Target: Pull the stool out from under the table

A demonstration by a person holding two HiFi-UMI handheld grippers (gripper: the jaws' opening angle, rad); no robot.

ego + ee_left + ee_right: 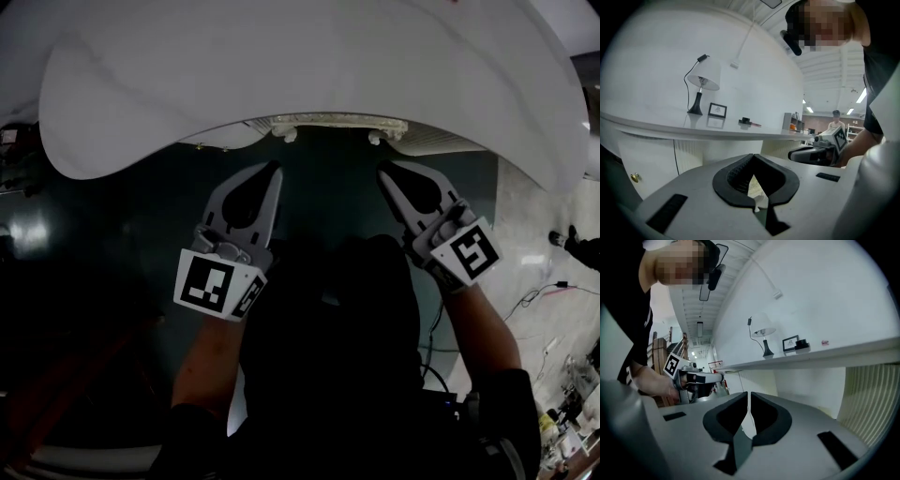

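Since neither gripper touches anything yet, the task counts as not begun. Judged from these views, the reach, the grip and the pull are all still to do.

Item, stool: probably the pale ribbed rim with two small knobs at upper centre of the head view, tucked beneath the counter's edge. Whether this is the stool or part of the counter's base cannot be told for certain. Nearly all of it is hidden, and it is not drawn out.

Item, counter: white curved top filling the upper part of the head view. Fluted white panels show below it in both gripper views.

Item, left gripper: left of centre, jaws together with nothing between them. Its tips aim at the rim, near it but apart from it.

Item, right gripper: right of centre, jaws likewise pressed together and empty. Its tips are near the rim's right end, not touching.

Items on the counter, left gripper view: lamp with white shade, small picture frame, small dark object.

Writing: none legible, and no brand or label is seen. The left cube and the right cube carry black-and-white square markers, patterns only. The frame's content is too small to read.
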